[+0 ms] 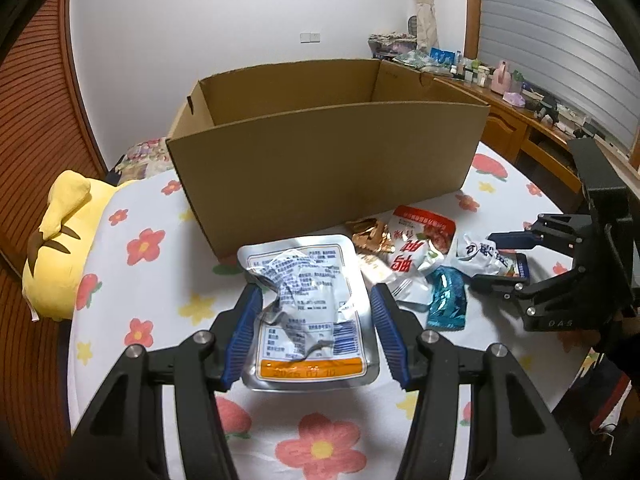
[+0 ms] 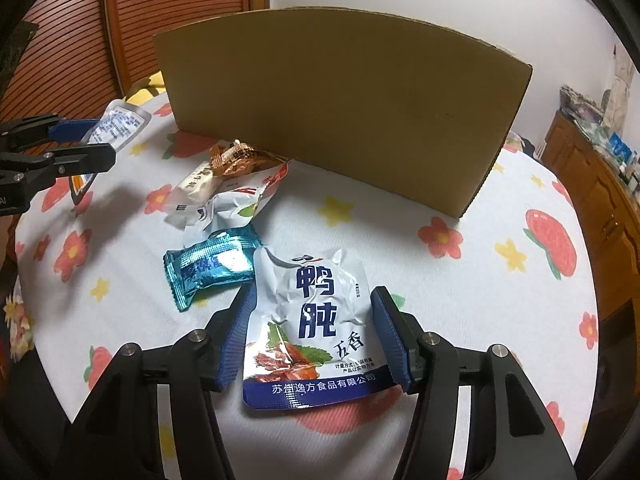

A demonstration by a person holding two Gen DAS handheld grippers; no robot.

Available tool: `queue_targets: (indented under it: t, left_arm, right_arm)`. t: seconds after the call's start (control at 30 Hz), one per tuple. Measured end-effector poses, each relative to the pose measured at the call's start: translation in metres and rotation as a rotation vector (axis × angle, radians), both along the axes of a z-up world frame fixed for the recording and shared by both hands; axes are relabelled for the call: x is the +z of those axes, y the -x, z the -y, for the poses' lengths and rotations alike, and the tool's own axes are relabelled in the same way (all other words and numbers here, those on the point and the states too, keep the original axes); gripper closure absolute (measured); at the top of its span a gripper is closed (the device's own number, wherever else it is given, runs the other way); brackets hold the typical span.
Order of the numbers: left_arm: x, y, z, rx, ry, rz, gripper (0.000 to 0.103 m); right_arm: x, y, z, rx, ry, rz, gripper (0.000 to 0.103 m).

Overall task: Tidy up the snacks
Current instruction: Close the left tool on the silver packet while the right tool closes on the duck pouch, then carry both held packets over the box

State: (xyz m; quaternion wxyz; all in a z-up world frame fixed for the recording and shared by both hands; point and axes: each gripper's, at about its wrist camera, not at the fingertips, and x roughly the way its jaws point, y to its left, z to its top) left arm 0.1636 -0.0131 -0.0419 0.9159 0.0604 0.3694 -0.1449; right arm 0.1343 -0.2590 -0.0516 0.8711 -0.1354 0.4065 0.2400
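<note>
Left wrist view: our left gripper (image 1: pixel 316 332) is spread wide, straddling the silver pouch (image 1: pixel 308 308), which lies label-up on the floral cloth (image 1: pixel 132 280) just in front of the box (image 1: pixel 320 160). Pads sit beside the pouch edges; we can't tell if they touch yet. No grip.

Right wrist view: our right gripper (image 2: pixel 312 340) is also wide, framing the blue-white pouch (image 2: pixel 312 324) flat on the cloth. Same story, no squeeze visible.

Between the two sit the rest: teal packet (image 2: pixel 212 264), red-white pouch (image 1: pixel 420 248) and gold wrapper (image 1: pixel 370 236), bunched together and partly overlapping near the box wall.

Handling, as we judge it:
- Both pouches look light, thin and crinkly. Film is glossy, likely slippery on the ribbed pads.
- Silver one is wrinkled and slack in the middle, so it will buckle when pinched across its width. Better to close on a sealed edge or the stiffer lower band.
- Blue-white one looks fuller; take it mid-body or at the bottom seam.
- Lying flat, either may slide instead of lifting, so we'd get the tips low at the edges first.

Box is open on top, with a tall near wall, so we need a clear lift over it.
</note>
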Motion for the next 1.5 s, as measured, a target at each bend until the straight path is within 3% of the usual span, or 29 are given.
queue_targets:
  t: [0.23,0.9,1.5]
  left_arm:
    - [0.016,0.004,0.008,-0.019,0.013,0.031,0.048]
    - [0.078,0.005,0.013,-0.022,0.037,0.143,0.048]
    - [0.109,-0.055,0.013,-0.012,0.027,0.166,0.047]
  right_arm:
    - [0.013,0.004,0.005,-0.009,-0.024,0.026,0.043]
    - [0.089,0.013,0.006,0.015,-0.077,0.147,0.043]
    - [0.138,-0.037,-0.009,0.037,-0.107,0.225,0.043]
